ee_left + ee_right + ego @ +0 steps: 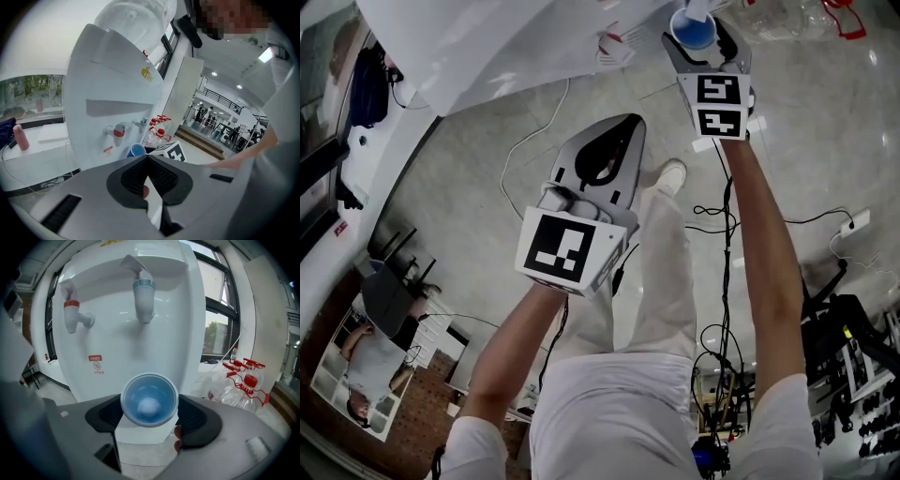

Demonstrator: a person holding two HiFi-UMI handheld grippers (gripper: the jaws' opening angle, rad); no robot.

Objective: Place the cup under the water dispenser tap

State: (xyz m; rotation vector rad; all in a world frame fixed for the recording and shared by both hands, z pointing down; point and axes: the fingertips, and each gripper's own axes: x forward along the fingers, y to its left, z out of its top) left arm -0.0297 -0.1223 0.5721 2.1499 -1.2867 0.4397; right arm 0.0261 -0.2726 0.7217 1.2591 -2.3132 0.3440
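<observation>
A blue cup (150, 400) sits between the pads of my right gripper (150, 418), which is shut on it, mouth facing the camera. The white water dispenser (117, 338) stands right ahead. Its blue tap (143, 295) hangs above the cup and its red tap (73, 314) is to the left. In the head view the cup (692, 30) and right gripper (707, 45) are at the top, by the dispenser (506, 47). My left gripper (615, 141) hangs back over the floor, shut and holding nothing. Its own view shows its closed tips (146, 157), the cup (137, 150) and the red tap (118, 134).
Clear water bottles with red caps (243, 380) stand to the right of the dispenser. Cables (722, 216) run over the grey floor by the person's legs. A counter with a pink bottle (21, 137) lies left of the dispenser.
</observation>
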